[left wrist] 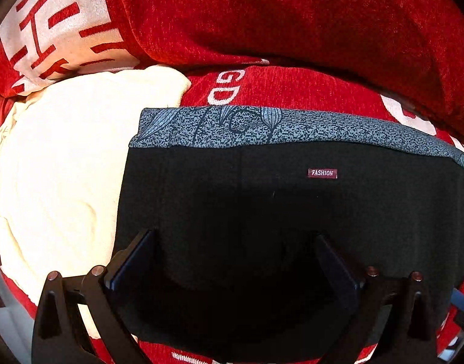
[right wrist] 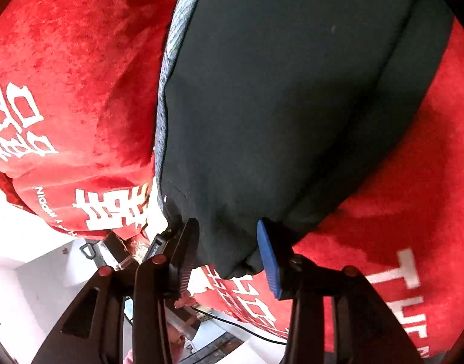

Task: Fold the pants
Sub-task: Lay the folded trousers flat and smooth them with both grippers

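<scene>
The black pants (left wrist: 292, 206) lie folded on a red cover, grey patterned waistband (left wrist: 292, 127) on the far side and a small "FASHION" label (left wrist: 322, 173) below it. My left gripper (left wrist: 235, 245) points down over the near part of the pants, jaws wide open, nothing between them. In the right wrist view the pants (right wrist: 277, 91) stretch away from me. My right gripper (right wrist: 227, 236) straddles their near corner (right wrist: 232, 257). The cloth sits loosely between the black finger and the blue pad (right wrist: 270, 261), which stand apart and do not pinch it.
A cream cloth (left wrist: 59, 166) lies left of the pants. A red cushion (left wrist: 292, 15) with white lettering rises behind them, and the red cover (right wrist: 398, 212) with white characters spreads beneath. Below the sofa edge are white floor (right wrist: 35, 288), a black cable (right wrist: 247, 330) and a strap.
</scene>
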`<state>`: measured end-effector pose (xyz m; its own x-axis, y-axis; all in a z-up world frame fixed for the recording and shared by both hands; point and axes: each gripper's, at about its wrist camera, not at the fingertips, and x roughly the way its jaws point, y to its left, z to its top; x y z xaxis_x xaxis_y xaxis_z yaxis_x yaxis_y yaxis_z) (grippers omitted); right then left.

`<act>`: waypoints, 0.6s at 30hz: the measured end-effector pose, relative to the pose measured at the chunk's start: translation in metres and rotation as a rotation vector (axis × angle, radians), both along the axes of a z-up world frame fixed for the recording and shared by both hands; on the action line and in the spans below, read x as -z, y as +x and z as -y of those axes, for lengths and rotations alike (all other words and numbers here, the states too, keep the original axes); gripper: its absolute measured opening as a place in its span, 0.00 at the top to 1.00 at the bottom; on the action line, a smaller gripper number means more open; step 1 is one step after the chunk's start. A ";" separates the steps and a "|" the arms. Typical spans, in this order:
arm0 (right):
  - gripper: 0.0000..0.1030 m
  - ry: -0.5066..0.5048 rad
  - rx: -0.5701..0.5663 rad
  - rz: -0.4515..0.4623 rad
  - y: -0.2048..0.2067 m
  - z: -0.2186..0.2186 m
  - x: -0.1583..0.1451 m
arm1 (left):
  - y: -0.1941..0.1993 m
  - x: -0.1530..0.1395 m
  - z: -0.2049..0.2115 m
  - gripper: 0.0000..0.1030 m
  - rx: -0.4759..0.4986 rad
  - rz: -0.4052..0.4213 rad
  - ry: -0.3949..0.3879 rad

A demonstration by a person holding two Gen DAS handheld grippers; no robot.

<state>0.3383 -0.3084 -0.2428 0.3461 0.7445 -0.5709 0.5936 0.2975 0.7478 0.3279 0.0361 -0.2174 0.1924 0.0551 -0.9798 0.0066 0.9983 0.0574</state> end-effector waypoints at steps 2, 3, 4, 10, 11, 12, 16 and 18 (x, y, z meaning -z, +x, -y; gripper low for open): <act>0.54 -0.057 -0.040 -0.004 -0.002 0.005 -0.004 | 0.002 -0.001 0.002 0.00 0.001 0.001 0.004; 0.54 -0.066 -0.043 -0.003 -0.002 0.006 -0.003 | 0.002 0.000 0.003 0.00 -0.001 0.002 0.002; 0.54 -0.053 -0.029 0.004 -0.003 0.011 -0.001 | 0.002 0.000 0.003 0.00 -0.003 0.001 0.000; 0.93 -0.068 0.025 -0.033 0.009 0.022 0.011 | 0.003 -0.003 0.004 0.00 -0.014 -0.014 0.000; 0.93 -0.078 0.017 -0.005 0.010 0.024 0.004 | 0.003 -0.003 0.004 0.00 -0.021 -0.024 -0.001; 0.93 -0.112 -0.009 0.030 0.010 0.026 -0.009 | 0.003 -0.003 0.004 0.00 -0.020 -0.026 -0.001; 0.93 -0.206 -0.067 0.018 -0.003 0.027 -0.017 | 0.002 -0.002 0.005 0.00 0.004 -0.014 -0.003; 0.93 -0.219 -0.082 -0.021 -0.007 0.025 -0.001 | 0.001 -0.005 0.007 0.00 0.008 -0.022 0.012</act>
